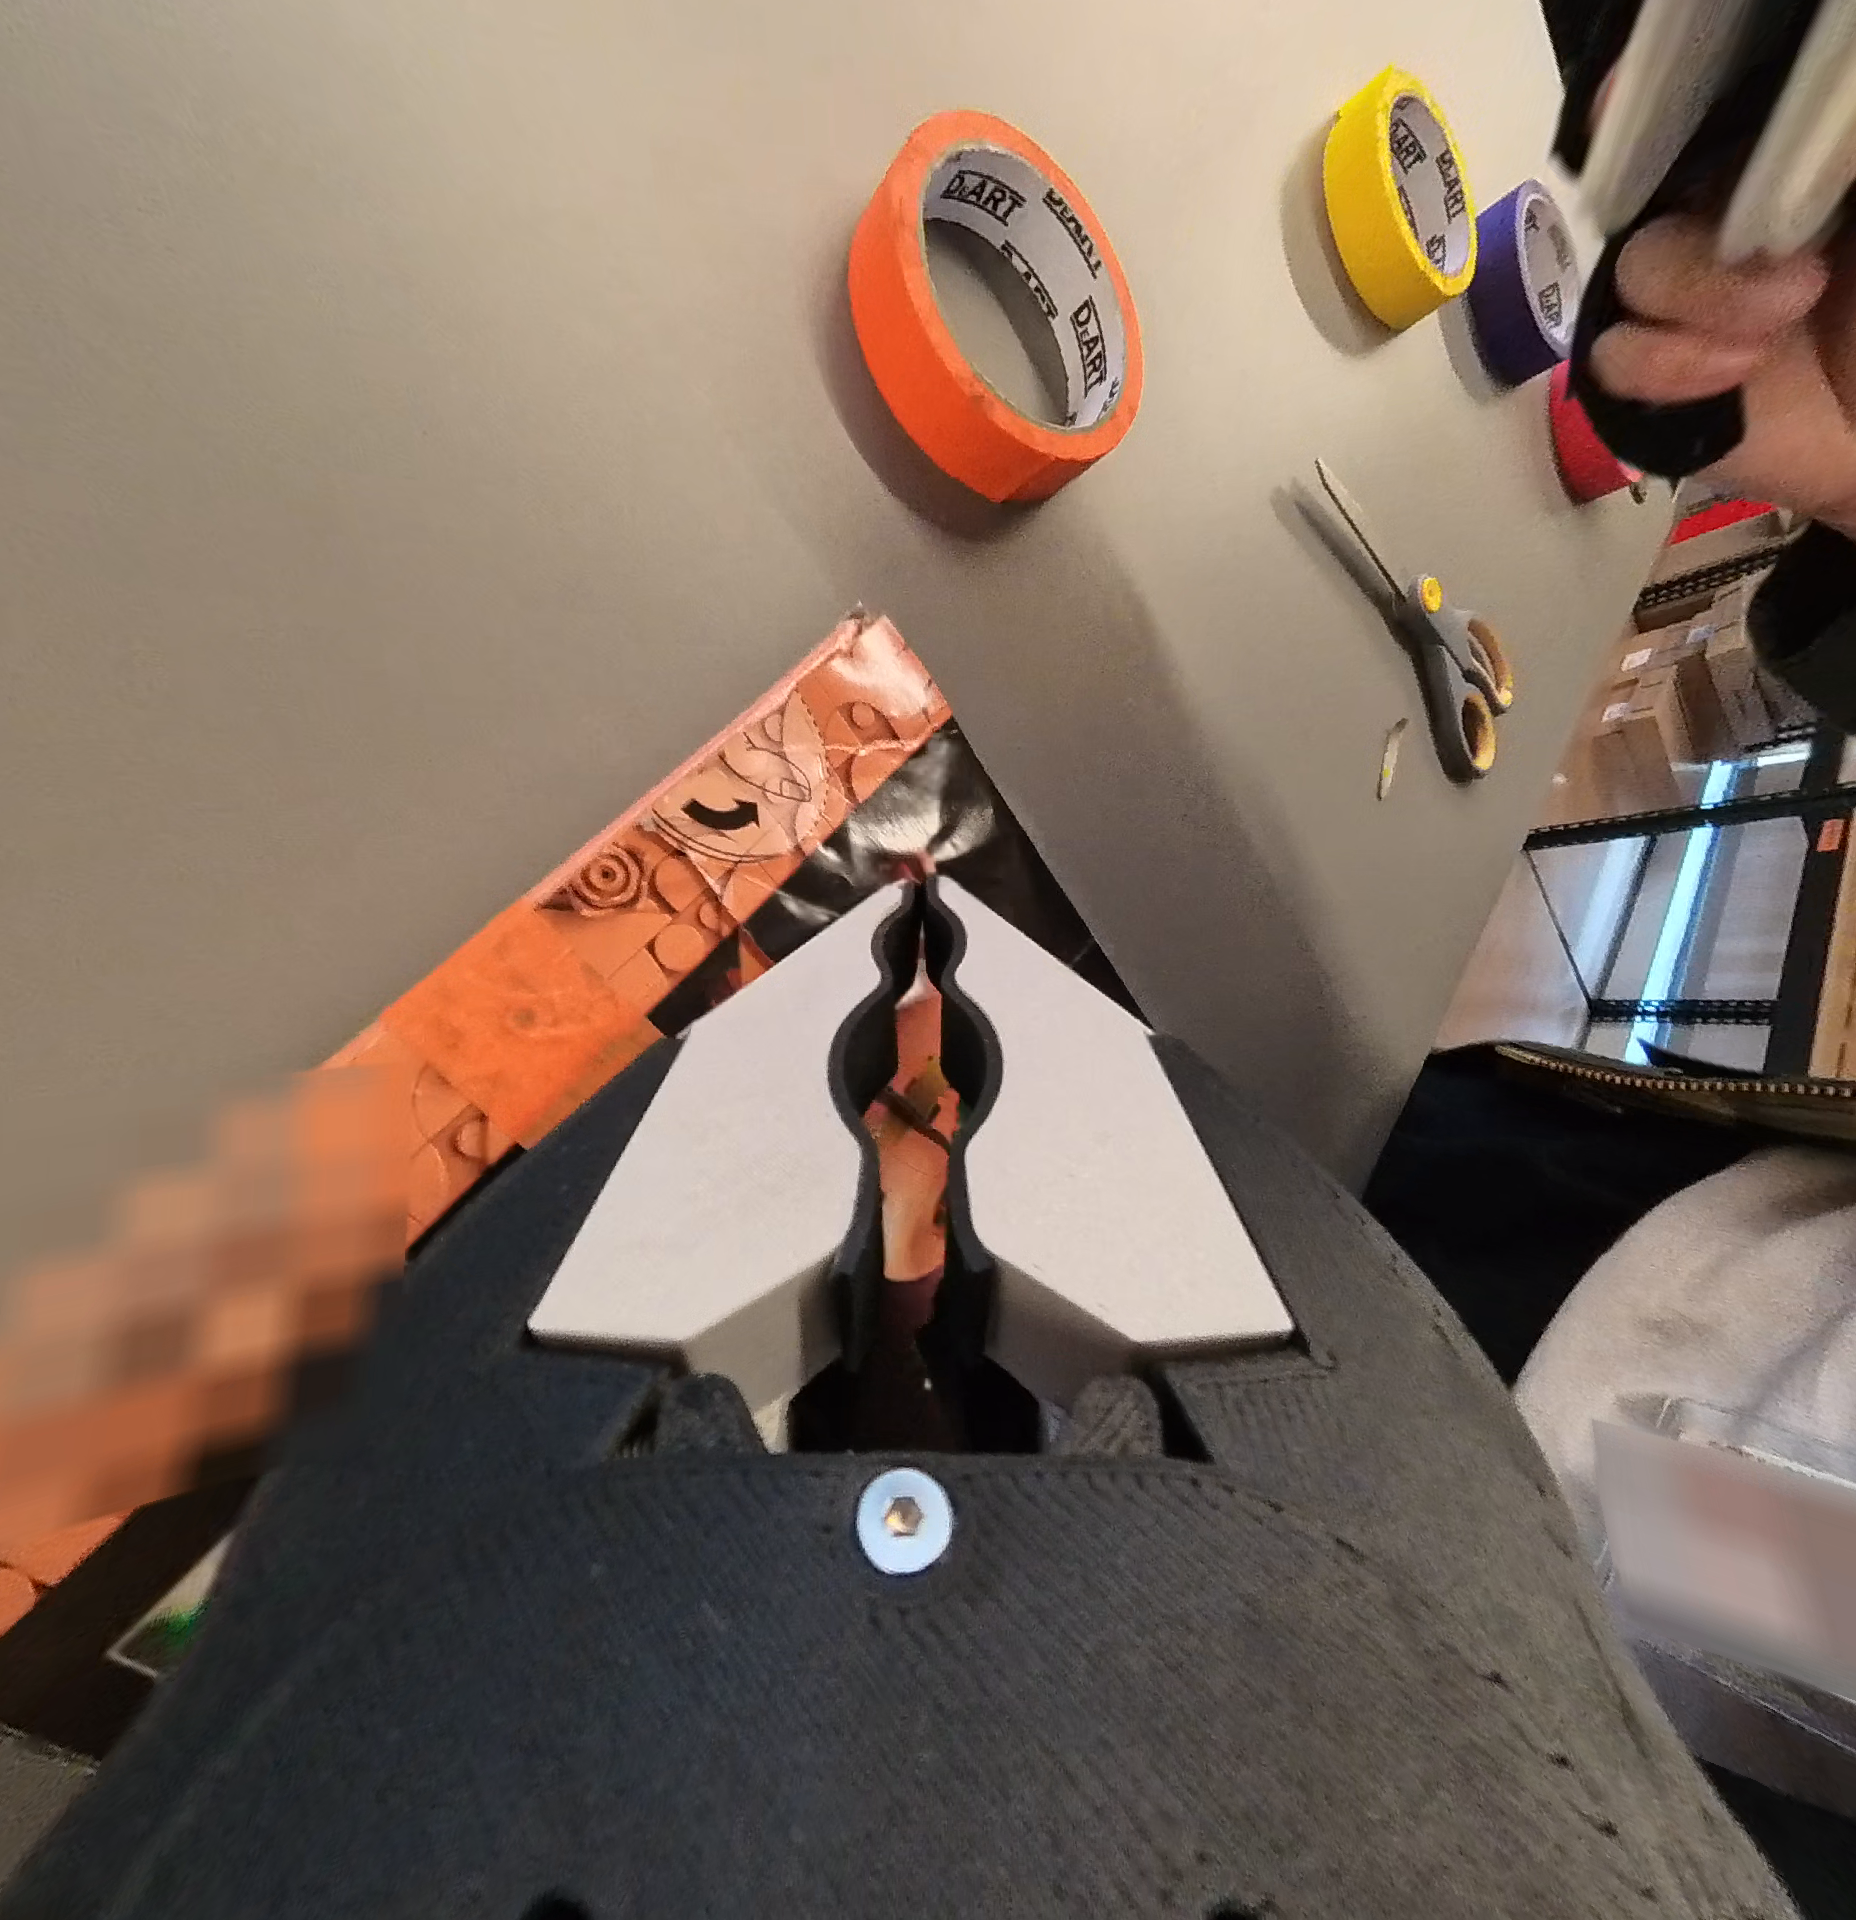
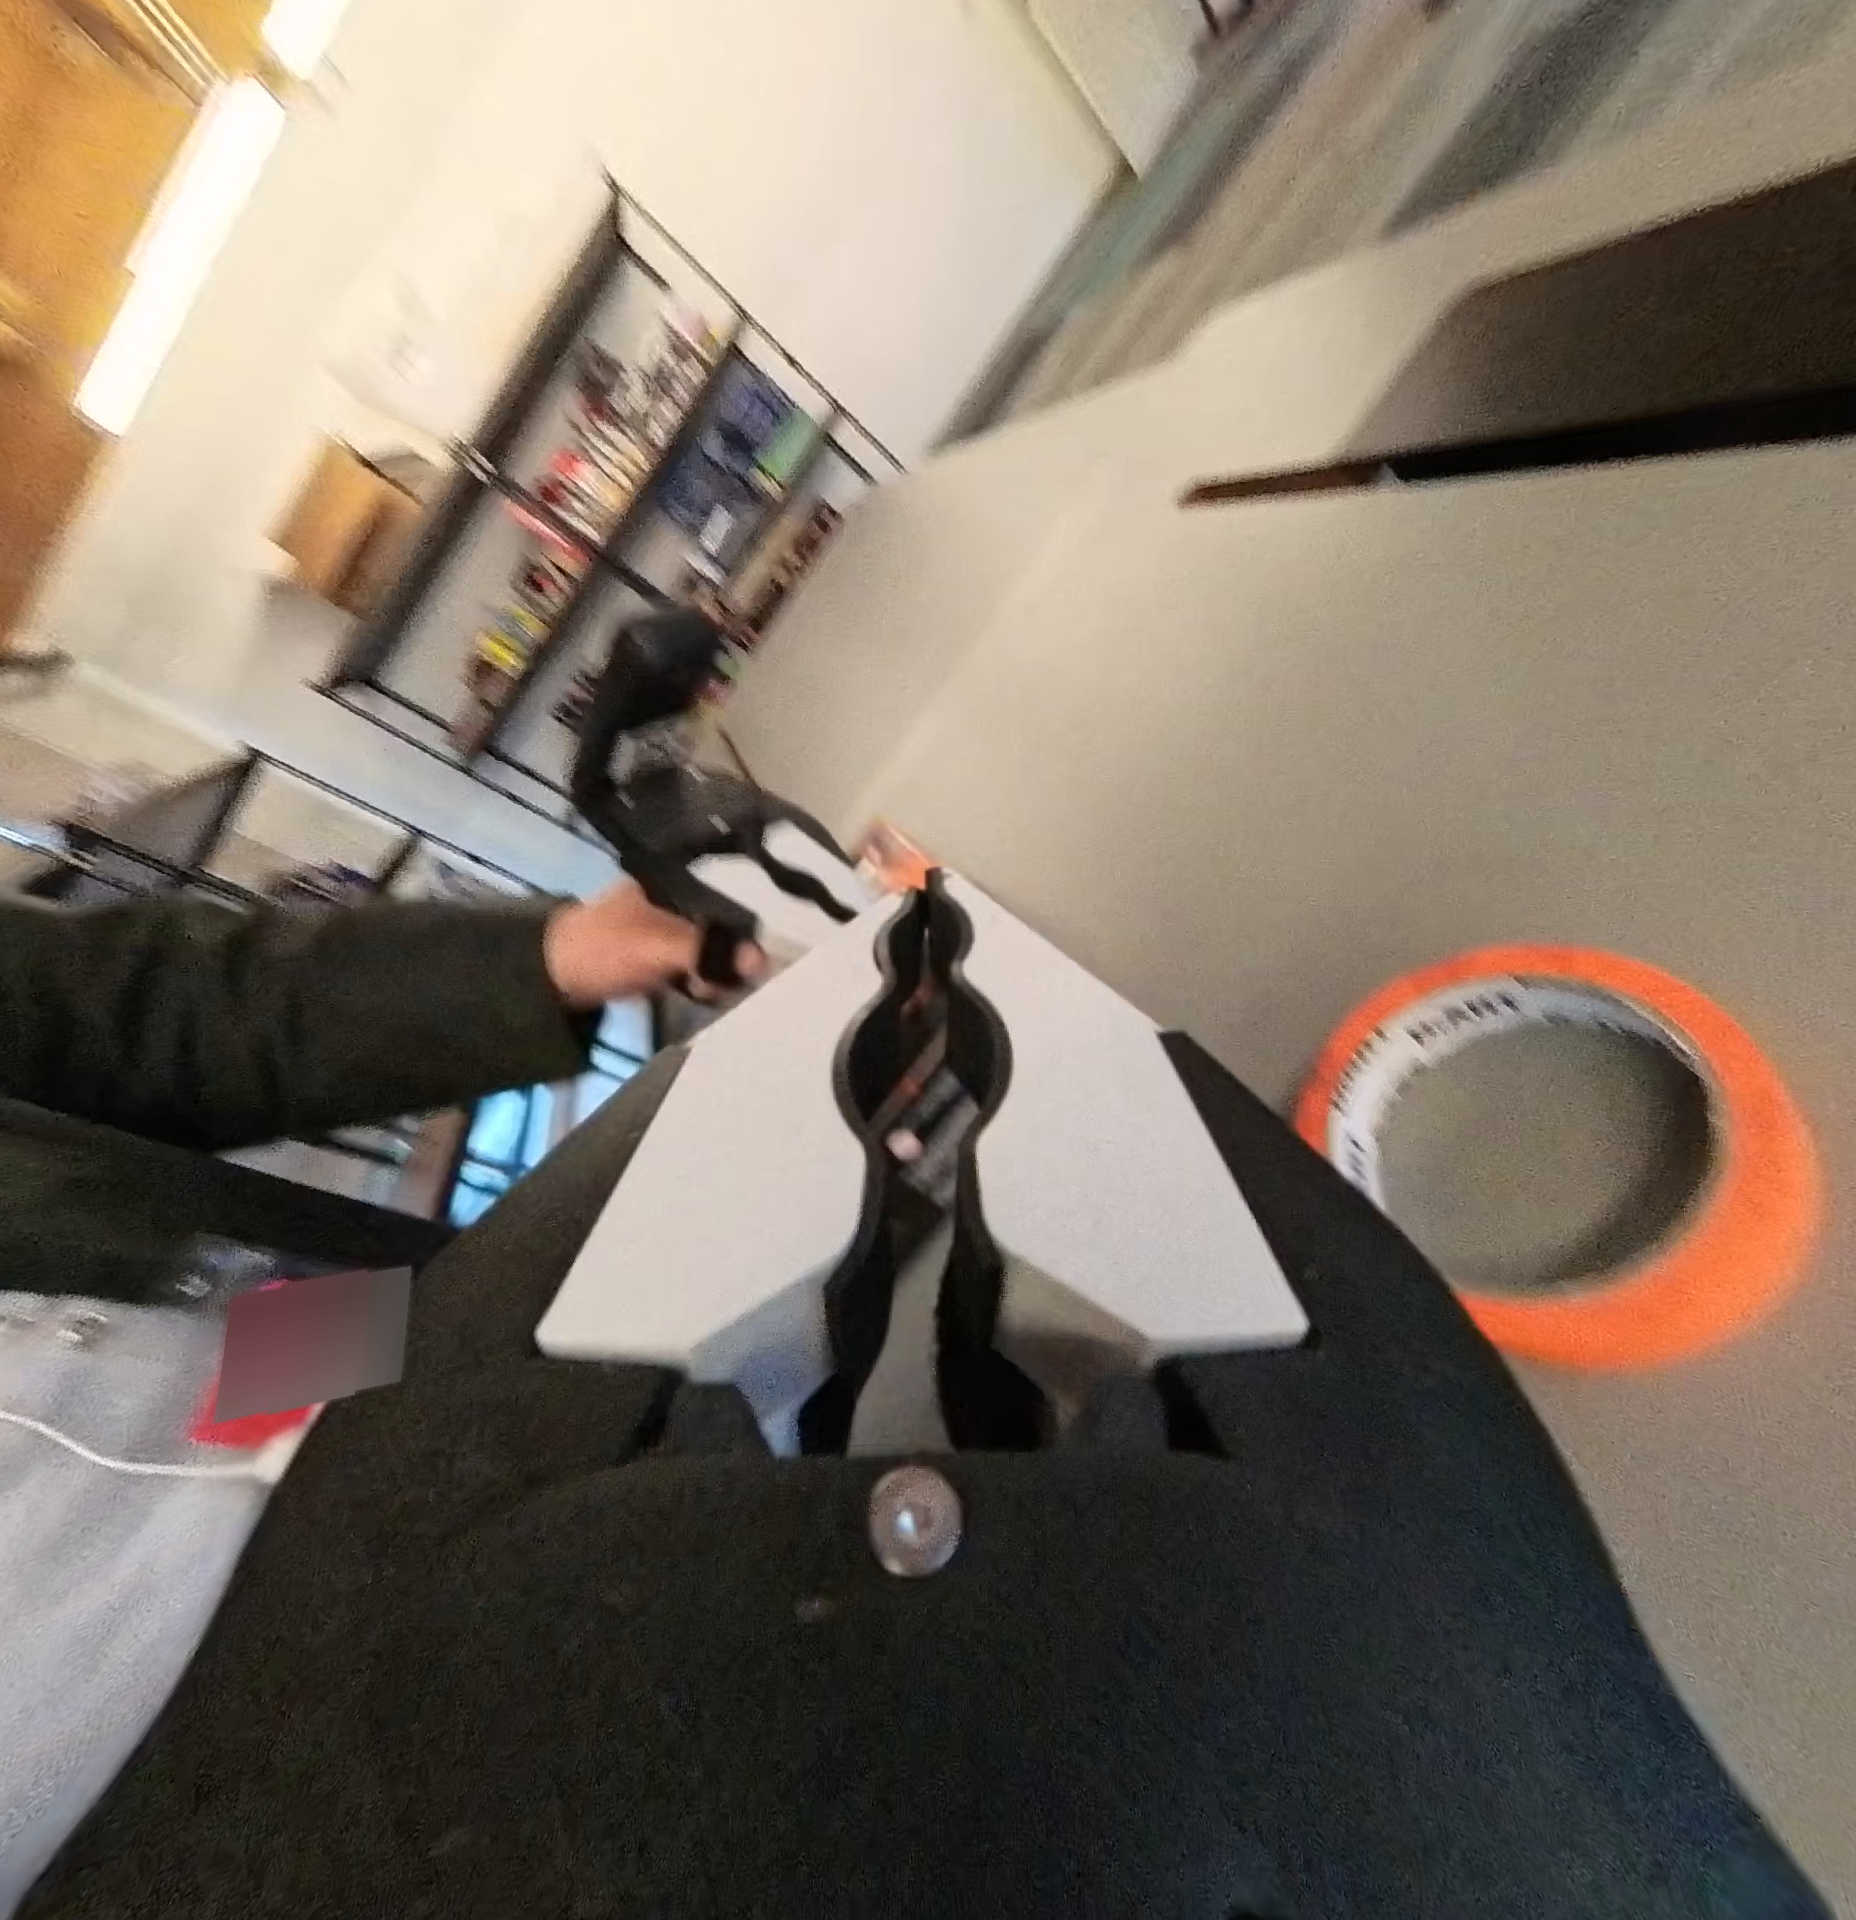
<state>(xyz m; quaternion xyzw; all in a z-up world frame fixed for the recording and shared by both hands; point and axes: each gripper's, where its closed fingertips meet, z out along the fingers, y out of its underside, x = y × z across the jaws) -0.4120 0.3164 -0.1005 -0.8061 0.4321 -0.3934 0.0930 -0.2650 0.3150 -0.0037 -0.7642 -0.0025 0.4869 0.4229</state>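
Note:
My left gripper (image 1: 922,885) is shut, with its tips over the near corner of a flat orange-and-black printed box (image 1: 633,935) lying on the grey table (image 1: 436,416). I cannot tell whether it pinches anything. An orange tape roll (image 1: 991,301) lies just beyond it. My right gripper (image 2: 929,883) is shut and empty above the table's edge, with the orange tape roll (image 2: 1568,1153) to its right. That view is blurred. The left gripper (image 2: 846,912), held by a hand (image 2: 612,951), reaches the box's orange corner (image 2: 893,847).
Yellow (image 1: 1397,197), purple (image 1: 1521,281) and red (image 1: 1584,436) tape rolls and grey scissors (image 1: 1423,644) lie at the table's right. The hand with the right gripper (image 1: 1724,343) is above them. Metal shelves (image 2: 643,499) stand beyond. A second table (image 2: 1526,343) adjoins.

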